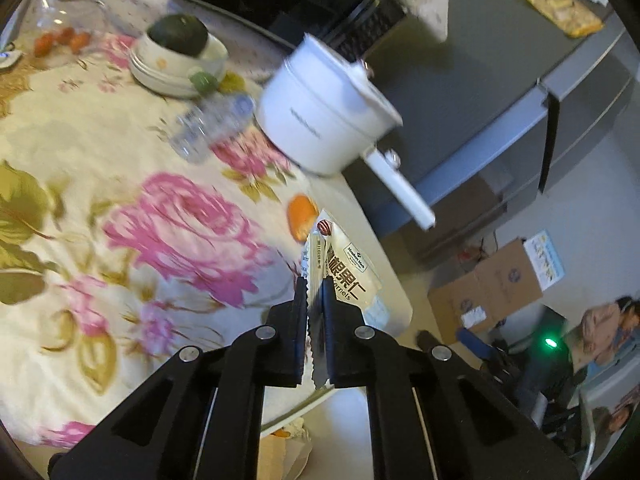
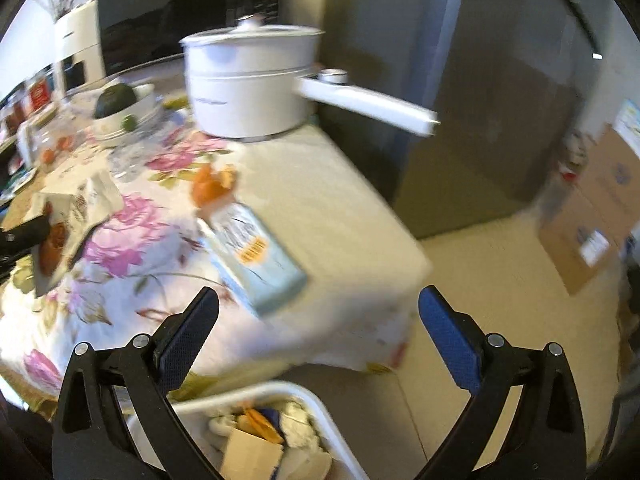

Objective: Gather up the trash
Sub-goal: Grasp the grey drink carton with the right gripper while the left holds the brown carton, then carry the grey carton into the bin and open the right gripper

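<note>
My left gripper point(image 1: 315, 284) is shut on a cream nut-snack wrapper point(image 1: 347, 268), held above the table's corner. The same wrapper and the left gripper show at the left edge of the right wrist view point(image 2: 68, 216). My right gripper point(image 2: 318, 300) is open and empty, above a white trash bin point(image 2: 308, 396) holding paper scraps. A pale blue packet point(image 2: 256, 256) lies on the floral tablecloth point(image 2: 120, 248) by an orange peel point(image 2: 210, 188). The peel also shows in the left wrist view point(image 1: 302, 216). An empty clear plastic bottle point(image 1: 208, 124) lies on the table.
A white pot with a long handle point(image 1: 320, 112) stands at the table's far corner. A bowl with a dark green fruit point(image 1: 176, 48) sits behind the bottle. A grey fridge point(image 1: 500, 92) and cardboard boxes point(image 1: 492, 284) stand beyond the table.
</note>
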A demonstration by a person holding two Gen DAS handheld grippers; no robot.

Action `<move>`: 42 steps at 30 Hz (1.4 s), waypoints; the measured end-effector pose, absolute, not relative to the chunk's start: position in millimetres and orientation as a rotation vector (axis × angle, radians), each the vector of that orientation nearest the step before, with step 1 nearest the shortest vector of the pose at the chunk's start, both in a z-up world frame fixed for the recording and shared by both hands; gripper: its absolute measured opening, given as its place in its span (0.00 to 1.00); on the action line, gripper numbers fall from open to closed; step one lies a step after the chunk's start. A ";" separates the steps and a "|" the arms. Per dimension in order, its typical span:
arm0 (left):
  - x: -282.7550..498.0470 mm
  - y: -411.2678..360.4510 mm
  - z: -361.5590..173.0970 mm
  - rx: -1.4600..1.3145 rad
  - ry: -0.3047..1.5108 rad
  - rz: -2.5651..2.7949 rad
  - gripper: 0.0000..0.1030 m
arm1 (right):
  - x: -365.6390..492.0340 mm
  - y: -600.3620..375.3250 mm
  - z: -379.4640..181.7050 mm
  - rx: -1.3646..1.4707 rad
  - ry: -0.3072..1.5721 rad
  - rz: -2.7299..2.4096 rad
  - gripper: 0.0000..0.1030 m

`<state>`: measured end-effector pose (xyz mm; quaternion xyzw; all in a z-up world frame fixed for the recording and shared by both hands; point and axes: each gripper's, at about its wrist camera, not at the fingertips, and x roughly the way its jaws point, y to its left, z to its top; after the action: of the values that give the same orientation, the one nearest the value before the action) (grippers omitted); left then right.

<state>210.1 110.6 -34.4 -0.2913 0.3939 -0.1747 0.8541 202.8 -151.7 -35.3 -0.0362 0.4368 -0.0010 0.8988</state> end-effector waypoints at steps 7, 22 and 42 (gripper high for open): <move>197.6 148.7 -13.8 -0.650 0.757 -0.349 0.07 | 251.8 -129.1 -62.6 -0.063 1.022 0.126 0.93; 195.6 166.1 -22.7 -0.688 0.791 -0.355 0.07 | 302.7 -123.8 -101.6 0.005 1.133 0.193 0.59; 189.7 151.3 -18.4 -0.667 0.787 -0.385 0.07 | 256.3 -139.5 -21.3 0.095 0.874 0.116 0.48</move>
<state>189.7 151.3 -18.4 -0.3170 0.3741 -0.1829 0.8521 256.3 -139.5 -21.3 0.0459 0.4228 0.0559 0.9033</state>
